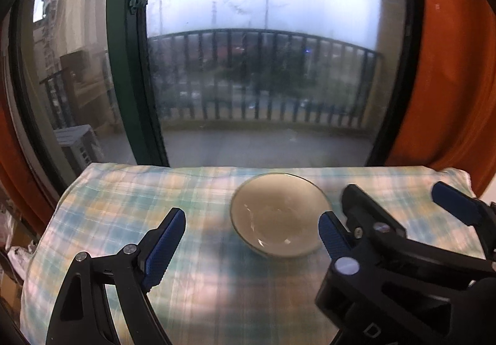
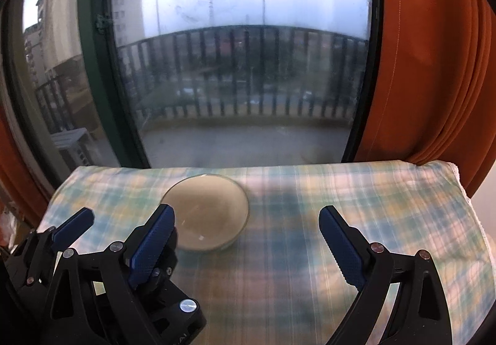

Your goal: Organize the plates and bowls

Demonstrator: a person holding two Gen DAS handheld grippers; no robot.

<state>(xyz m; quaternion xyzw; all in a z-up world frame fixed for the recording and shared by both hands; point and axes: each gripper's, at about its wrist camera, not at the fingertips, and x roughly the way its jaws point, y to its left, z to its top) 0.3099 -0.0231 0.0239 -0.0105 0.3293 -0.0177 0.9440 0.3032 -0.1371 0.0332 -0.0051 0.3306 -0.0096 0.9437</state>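
Observation:
A single clear glass bowl [image 1: 279,215] [image 2: 207,208] stands upright and empty on the plaid tablecloth [image 1: 124,205] [image 2: 372,190]. My left gripper [image 1: 251,215] is open and holds nothing. The bowl lies just beyond it, near its right blue pad [image 1: 333,239]. My right gripper [image 2: 246,210] is also open and holds nothing, with the bowl ahead by its left pad [image 2: 155,239]. The two grippers sit side by side and close together: the right gripper [image 1: 400,196] shows at the right of the left wrist view, and the left gripper [image 2: 127,221] at the left of the right wrist view.
The table ends at a large glass door with a green frame [image 1: 124,66] and a balcony railing [image 2: 248,72] outside. Orange curtains [image 1: 449,81] [image 2: 427,66] hang to the right, and more orange fabric to the left. Cluttered items sit low at the left [image 1: 12,252].

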